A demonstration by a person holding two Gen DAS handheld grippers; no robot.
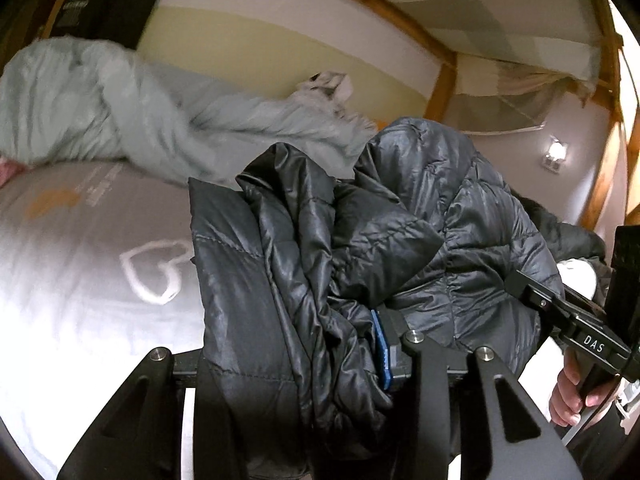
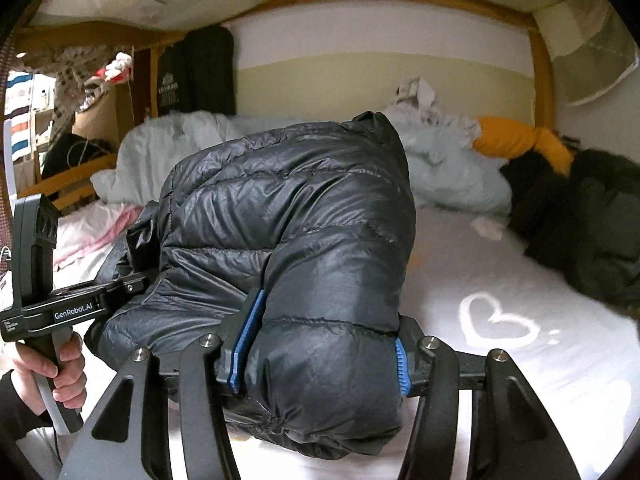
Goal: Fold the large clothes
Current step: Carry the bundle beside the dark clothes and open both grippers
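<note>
While both grippers' fingers clench the jacket (image 2: 288, 240) | duvet (image 2: 448, 160) behind | bed (image 2: 520, 380) beneath

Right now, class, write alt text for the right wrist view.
The right gripper clamps a bunched black quilted puffer jacket above a white bedsheet with a heart outline. The left gripper, held in a hand, grips the jacket's far side.

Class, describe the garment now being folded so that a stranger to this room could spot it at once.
Start at the white bed sheet printed with a heart outline. In front of it, held up by the left gripper and the right gripper, is the black puffer jacket. Unlike the pale blue duvet behind, it is shiny, dark and quilted.
</note>
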